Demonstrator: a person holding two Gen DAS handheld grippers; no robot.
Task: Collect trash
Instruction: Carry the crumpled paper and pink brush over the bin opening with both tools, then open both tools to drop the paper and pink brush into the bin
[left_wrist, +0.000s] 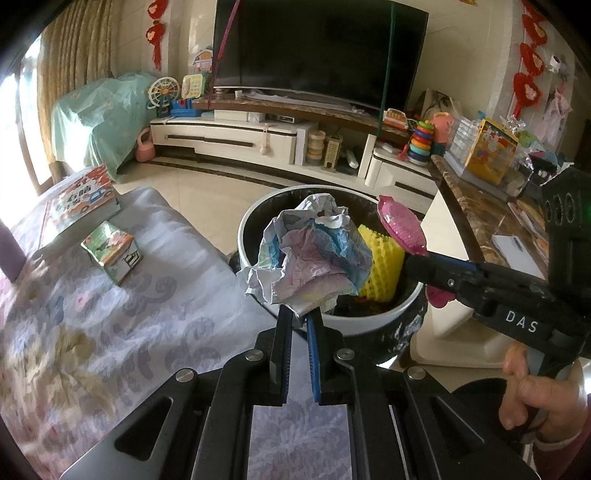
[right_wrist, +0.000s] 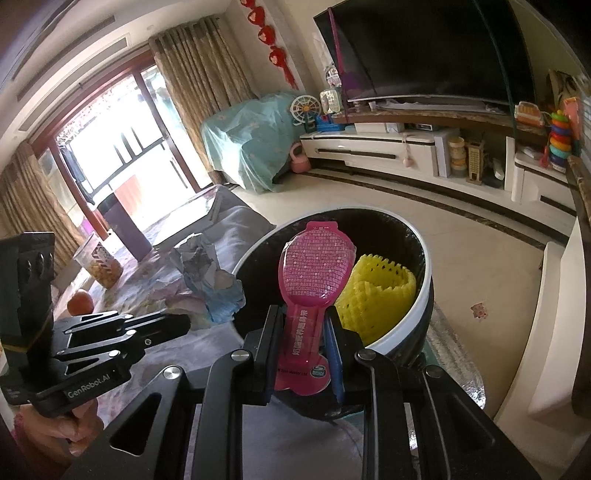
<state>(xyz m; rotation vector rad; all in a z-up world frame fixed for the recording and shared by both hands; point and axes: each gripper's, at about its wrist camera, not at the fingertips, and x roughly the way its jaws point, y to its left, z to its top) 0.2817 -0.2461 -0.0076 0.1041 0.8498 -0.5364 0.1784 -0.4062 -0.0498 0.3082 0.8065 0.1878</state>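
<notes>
paper: crumpled paper wad (left_wrist: 314, 254) pinched in left claw (left_wrist: 300, 317), hanging over the trash bin (left_wrist: 255, 221)
wrapper: pink plastic package (right_wrist: 317, 273) clamped in right claw (right_wrist: 304, 332), at the bin's rim
bin: yellow foam net (right_wrist: 380, 295) already inside
left: both pieces not dropped yet, I'd say nearly there

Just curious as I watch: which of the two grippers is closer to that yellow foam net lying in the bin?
Right. The right gripper holds its pink packet over the bin, just beside the yellow foam net. The left gripper, gripping crumpled paper, sits back at the near rim.
</notes>
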